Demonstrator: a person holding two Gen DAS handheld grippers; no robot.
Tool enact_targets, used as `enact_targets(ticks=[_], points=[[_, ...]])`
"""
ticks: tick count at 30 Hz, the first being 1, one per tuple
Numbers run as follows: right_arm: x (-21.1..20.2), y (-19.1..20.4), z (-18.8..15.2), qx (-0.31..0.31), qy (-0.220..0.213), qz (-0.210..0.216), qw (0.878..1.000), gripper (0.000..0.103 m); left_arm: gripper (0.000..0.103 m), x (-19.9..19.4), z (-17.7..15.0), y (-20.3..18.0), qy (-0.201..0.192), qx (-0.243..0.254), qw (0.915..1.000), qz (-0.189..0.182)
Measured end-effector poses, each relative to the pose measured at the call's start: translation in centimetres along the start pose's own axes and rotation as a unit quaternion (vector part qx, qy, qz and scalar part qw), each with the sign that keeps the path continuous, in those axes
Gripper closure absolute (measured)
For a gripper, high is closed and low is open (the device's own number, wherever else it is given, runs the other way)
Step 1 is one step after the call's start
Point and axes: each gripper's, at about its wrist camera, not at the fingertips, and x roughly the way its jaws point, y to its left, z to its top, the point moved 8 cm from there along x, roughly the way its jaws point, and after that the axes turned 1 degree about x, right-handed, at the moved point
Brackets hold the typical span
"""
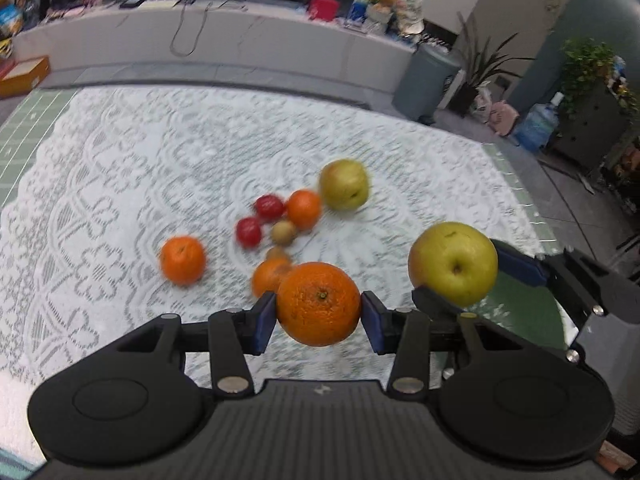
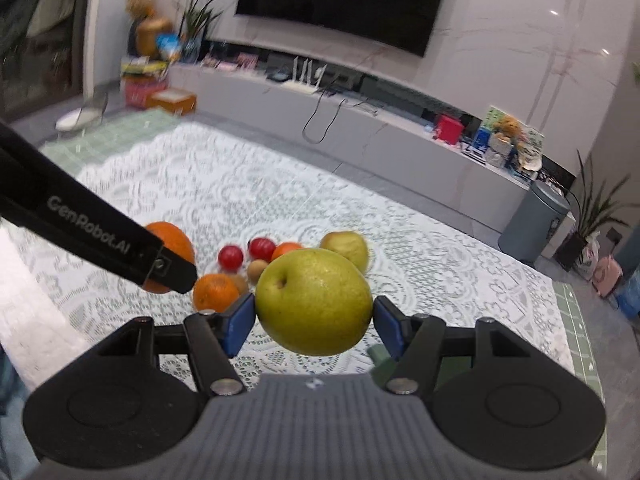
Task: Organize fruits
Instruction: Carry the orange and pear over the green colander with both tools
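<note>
My left gripper [image 1: 319, 316] is shut on a large orange [image 1: 319, 304] and holds it above the table. My right gripper [image 2: 314, 320] is shut on a yellow-green apple [image 2: 314, 307]; that apple also shows at the right of the left wrist view [image 1: 454, 264]. On the white lace tablecloth [image 1: 120, 184] lie a second apple [image 1: 344, 185], two oranges [image 1: 183, 259] [image 1: 304, 209], another orange [image 1: 269, 276] behind the held one, two red fruits [image 1: 249, 232] [image 1: 270, 206] and small brown fruits [image 1: 284, 232].
A grey bin [image 1: 426, 76], potted plants [image 1: 586, 64] and a water jug [image 1: 536, 124] stand on the floor beyond the table's far right. A long low cabinet [image 1: 224, 40] with clutter runs along the back wall. A green mat [image 1: 32, 120] lies under the cloth.
</note>
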Motion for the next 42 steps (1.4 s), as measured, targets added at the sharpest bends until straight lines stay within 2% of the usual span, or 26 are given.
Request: enact_targets(ticks=[9,13,20,26,32,42], points=[[-4.6,-5.7,-2.1,0.068,-0.002,-0.024,0.997,0.041,0.052,0.5,0.5,-6.6,0.004,0.064,0.9973,-0.038],[-5.6,-8.4,-4.1,0.092,0.019,-0.026,0.995,0.041,0.052,1.6,-0.1,-10.4,0.021,0.104,0.9926,-0.060],[-4.8,-11.0,-8.0,0.095,0.083,-0.014,0.992,0.041,0.052,4.6,-2.0,-15.9,0.066,0.176,0.9787,-0.083],[-3.5,-11.4,-10.4,0.084,0.126,0.003,0.988,0.041,0.052,6.9,-3.6,-17.9,0.101,0.228,0.9658,-0.072],[-2.1,-11.4,-11.8,0.057,0.164,0.027,0.985,0.041,0.052,8.9,-5.0,-19.1,0.130,0.288,0.9474,-0.054],[-0.7,-11.6,-13.5,0.034,0.201,0.037,0.978,0.041,0.052,11.7,-6.3,-19.7,0.164,0.341,0.9254,-0.017]])
